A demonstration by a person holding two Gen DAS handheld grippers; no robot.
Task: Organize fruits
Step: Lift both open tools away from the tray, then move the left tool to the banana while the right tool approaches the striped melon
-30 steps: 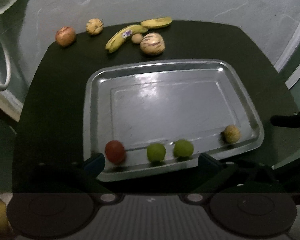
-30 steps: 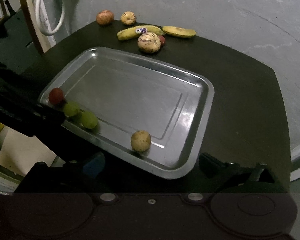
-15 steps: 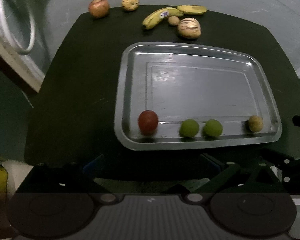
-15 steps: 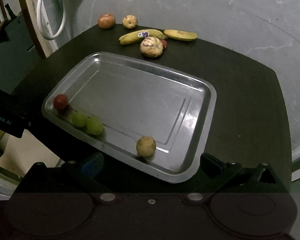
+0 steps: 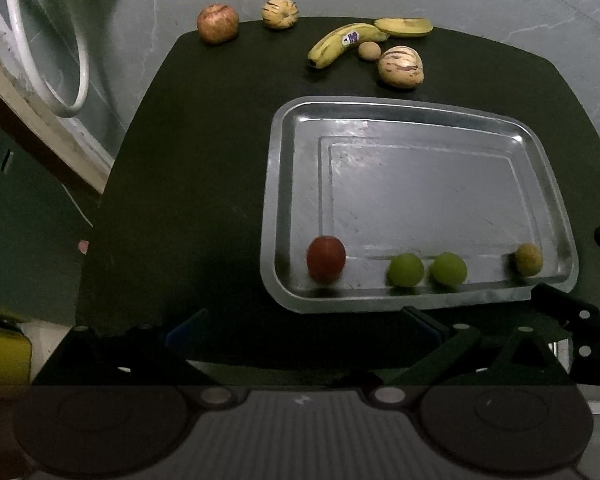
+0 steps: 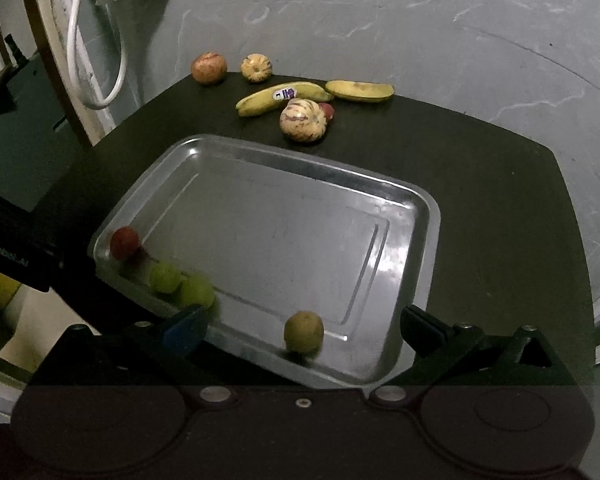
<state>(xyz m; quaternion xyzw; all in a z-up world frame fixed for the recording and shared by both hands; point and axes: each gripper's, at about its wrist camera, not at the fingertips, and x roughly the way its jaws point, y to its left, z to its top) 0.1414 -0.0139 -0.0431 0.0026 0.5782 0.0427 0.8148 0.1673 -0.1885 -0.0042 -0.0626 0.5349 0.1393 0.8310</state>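
While unheld, stickered banana point(image 5: 342, 43) lies lengthwise along table's far edge.

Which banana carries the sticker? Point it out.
The left banana, longer and curved, with a blue-and-white sticker near its middle. The other banana, beside it to the right, shows no sticker.

Each tool point(image 5: 300, 326) is black, with blue-padded fingers point(image 6: 182, 330), silver screws and round dark discs.

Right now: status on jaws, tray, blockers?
Both grippers open, empty. Tray holds four small fruits along near edge. Bananas, apple, melons still on table. Nothing blocking.
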